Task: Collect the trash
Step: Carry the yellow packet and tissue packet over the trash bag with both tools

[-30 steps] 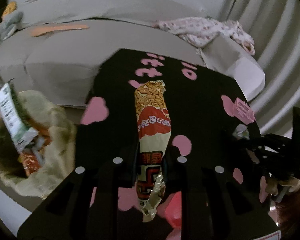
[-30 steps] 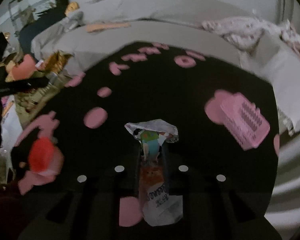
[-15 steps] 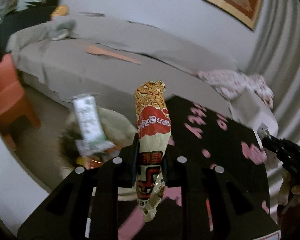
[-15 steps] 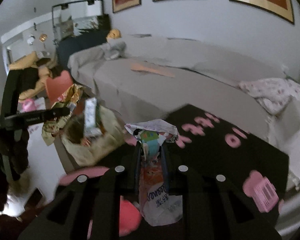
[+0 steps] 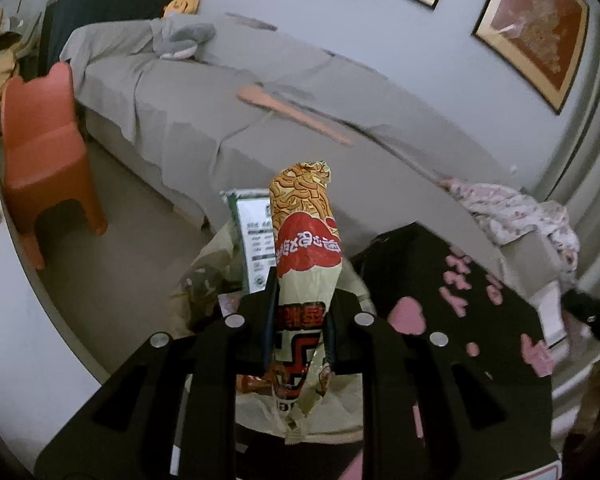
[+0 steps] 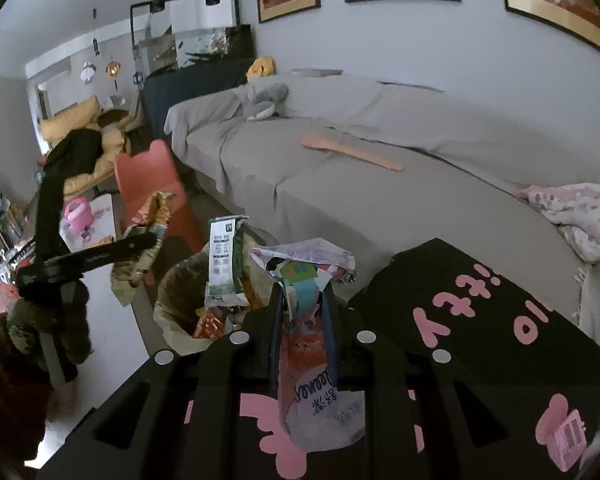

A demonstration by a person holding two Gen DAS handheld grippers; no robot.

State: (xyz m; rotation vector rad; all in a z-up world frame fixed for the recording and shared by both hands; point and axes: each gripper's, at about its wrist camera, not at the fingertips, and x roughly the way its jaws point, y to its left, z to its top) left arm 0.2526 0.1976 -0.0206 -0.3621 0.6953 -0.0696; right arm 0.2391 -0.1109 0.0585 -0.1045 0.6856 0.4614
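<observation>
My left gripper is shut on a noodle snack wrapper, orange, red and cream, held upright over the trash bag. The bag is beige and holds a green-and-white packet and other wrappers. My right gripper is shut on a crumpled colourful snack wrapper, held just right of the same trash bag. The left gripper also shows in the right wrist view, left of the bag, with its wrapper.
A black table with pink shapes lies to the right, a pink tag on it. A grey sofa runs behind. An orange child's chair stands on the floor left of the bag.
Both grippers have swung left from above the black table toward the trash bag, still holding their wrappers. The bag now sits directly under the left gripper.
</observation>
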